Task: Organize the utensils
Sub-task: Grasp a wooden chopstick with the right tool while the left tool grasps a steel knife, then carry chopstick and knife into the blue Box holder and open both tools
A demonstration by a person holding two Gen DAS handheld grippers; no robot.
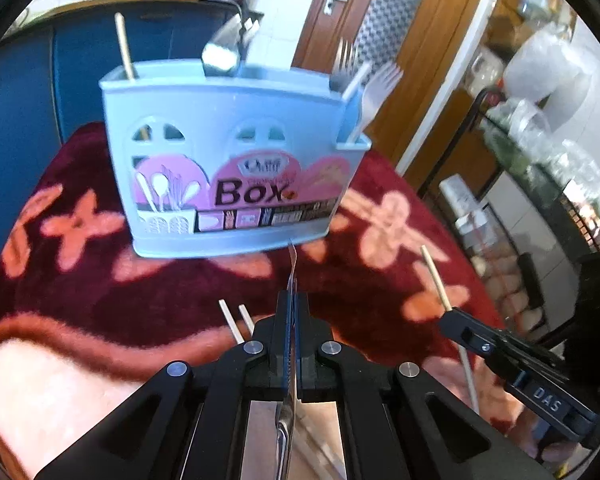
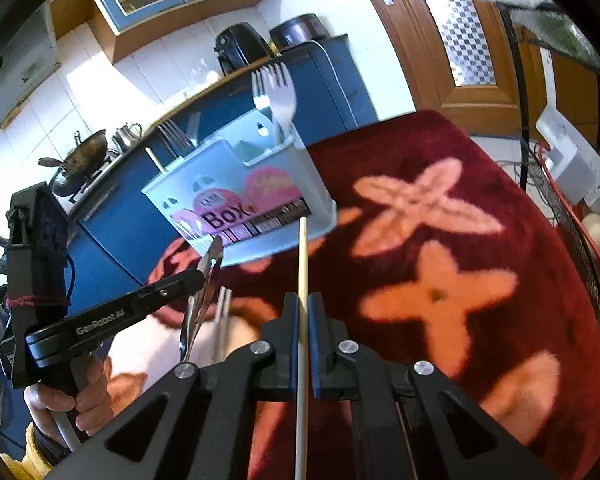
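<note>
A light blue utensil box [image 1: 236, 160] stands on the dark red flowered blanket [image 1: 100, 288]; it also shows in the right wrist view [image 2: 240, 204]. It holds a chopstick [image 1: 125, 46], a metal spoon [image 1: 220, 54] and forks [image 1: 374, 88]. My left gripper [image 1: 292, 300] is shut on a metal spoon [image 2: 204, 292], held edge-on just in front of the box. My right gripper [image 2: 304, 304] is shut on a pale chopstick [image 2: 303, 264], held upright to the right of the left gripper. Two more chopsticks [image 1: 236, 320] lie on the blanket below.
Blue kitchen cabinets [image 2: 112, 216] stand behind the box. A wooden door [image 1: 384, 20] is at the back right. A wire rack [image 1: 540, 184] with plastic bags stands at the blanket's right edge.
</note>
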